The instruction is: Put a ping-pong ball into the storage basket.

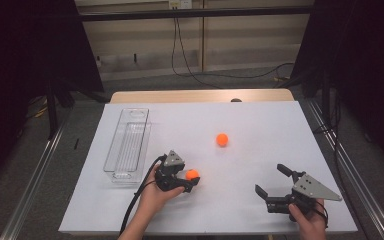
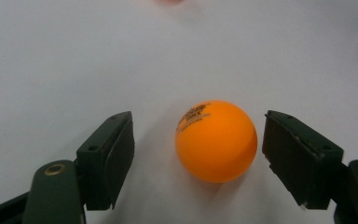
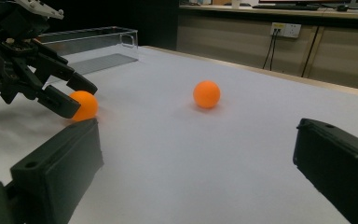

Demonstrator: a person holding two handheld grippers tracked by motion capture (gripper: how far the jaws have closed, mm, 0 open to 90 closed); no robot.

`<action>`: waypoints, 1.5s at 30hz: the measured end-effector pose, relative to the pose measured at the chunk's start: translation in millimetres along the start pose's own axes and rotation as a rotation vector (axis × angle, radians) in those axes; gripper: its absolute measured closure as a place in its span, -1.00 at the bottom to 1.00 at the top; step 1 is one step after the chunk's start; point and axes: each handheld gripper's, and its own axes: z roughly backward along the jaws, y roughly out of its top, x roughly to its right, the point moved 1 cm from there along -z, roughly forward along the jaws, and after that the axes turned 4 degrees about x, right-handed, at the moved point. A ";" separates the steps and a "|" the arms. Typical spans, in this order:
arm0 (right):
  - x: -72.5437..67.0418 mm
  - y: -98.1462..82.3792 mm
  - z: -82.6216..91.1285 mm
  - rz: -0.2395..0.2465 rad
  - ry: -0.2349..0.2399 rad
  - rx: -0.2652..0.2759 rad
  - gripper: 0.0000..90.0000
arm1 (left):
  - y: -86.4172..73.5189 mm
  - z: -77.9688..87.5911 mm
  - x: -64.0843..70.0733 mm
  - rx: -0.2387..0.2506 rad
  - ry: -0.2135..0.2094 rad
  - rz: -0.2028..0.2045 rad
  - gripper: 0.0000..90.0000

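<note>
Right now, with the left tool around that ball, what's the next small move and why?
Probably close the left tool. In the left gripper view, the near orange table-tennis ball sits on the white table sheet between the open jaws, touching neither and nearer one jaw. The clear plastic bin beside it looks like a likely drop spot. The right tool is open and idle.

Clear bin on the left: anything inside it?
The clear bin looks empty: just its ribbed floor shows through. Both orange balls sit outside on the white table.
</note>
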 end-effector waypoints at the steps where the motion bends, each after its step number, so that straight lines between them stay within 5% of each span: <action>1: 0.1 0.0 0.5 -0.001 -0.002 0.001 -0.98 | -0.1 -0.2 0.2 -0.002 -0.003 0.003 -0.44; 45: 2.0 -0.3 -4.5 0.015 0.011 0.000 -0.98 | -1.3 -2.8 3.5 -0.047 -0.011 -0.014 -0.17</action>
